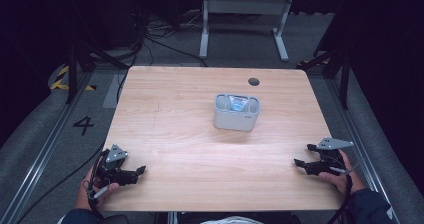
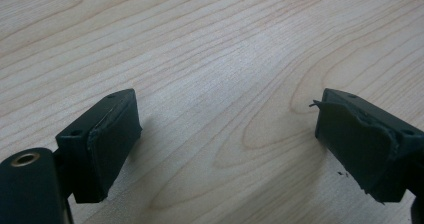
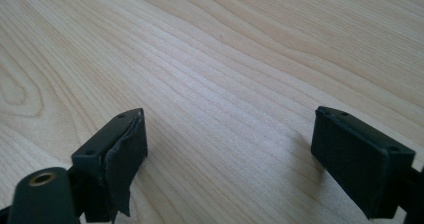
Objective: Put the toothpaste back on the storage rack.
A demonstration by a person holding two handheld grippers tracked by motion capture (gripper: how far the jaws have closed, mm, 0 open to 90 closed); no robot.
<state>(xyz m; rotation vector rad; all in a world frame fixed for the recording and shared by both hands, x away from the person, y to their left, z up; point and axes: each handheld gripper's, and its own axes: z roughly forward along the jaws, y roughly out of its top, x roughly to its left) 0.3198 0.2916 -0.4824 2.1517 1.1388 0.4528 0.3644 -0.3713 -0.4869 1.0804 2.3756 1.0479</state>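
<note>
- Centre-right of frame, past mid-table: grey caddy, upright, something bluish inside, maybe a packet, too small to tell.
- Lower left: left gripper, jaws apart, nothing between.
- Lower right: right gripper, jaws apart, nothing between.
- Both low over bare wooden table, well apart from caddy.
- Probably at start or finish; no reach, no grasp visible.
</note>
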